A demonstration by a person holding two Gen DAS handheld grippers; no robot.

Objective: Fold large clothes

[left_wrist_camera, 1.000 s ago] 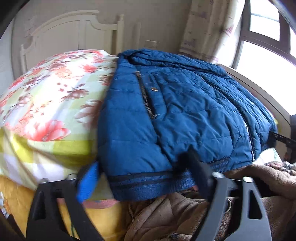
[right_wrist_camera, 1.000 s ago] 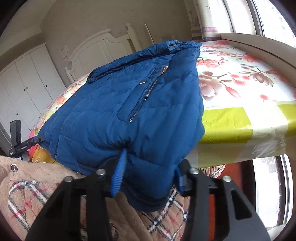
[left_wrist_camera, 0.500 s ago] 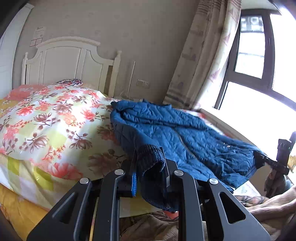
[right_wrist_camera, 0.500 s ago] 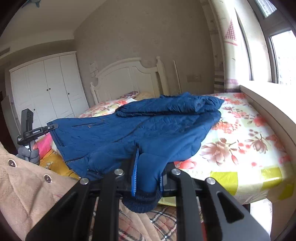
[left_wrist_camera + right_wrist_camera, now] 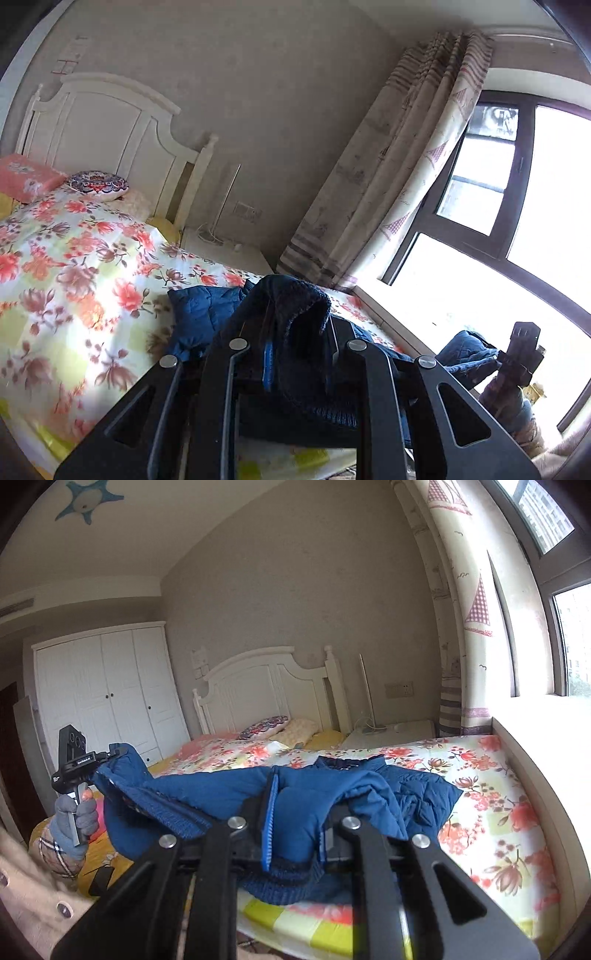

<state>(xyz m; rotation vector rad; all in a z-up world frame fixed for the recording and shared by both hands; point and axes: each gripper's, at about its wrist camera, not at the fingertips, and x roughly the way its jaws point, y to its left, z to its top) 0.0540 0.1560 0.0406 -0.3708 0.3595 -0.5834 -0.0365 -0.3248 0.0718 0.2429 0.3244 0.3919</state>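
A blue quilted jacket [image 5: 332,794] lies across the floral bedspread [image 5: 498,805], its near hem lifted off the bed. My left gripper [image 5: 295,354] is shut on the jacket's knit hem [image 5: 295,306] and holds it raised; it also shows at the left of the right wrist view [image 5: 110,755]. My right gripper [image 5: 293,827] is shut on the other hem corner [image 5: 295,819] and shows at the right of the left wrist view [image 5: 517,354]. The jacket's collar end [image 5: 199,314] rests on the bed.
A white headboard [image 5: 266,686] and pillows [image 5: 264,725] stand at the far end. A white nightstand [image 5: 391,734] with a lamp, a curtain [image 5: 388,177] and a window [image 5: 517,258] lie to the right. A white wardrobe [image 5: 107,690] is at left.
Both grippers closed on the jacket's hem corners and lifted them up. The cameras tilted upward, and the jacket now hangs stretched between the two grippers.
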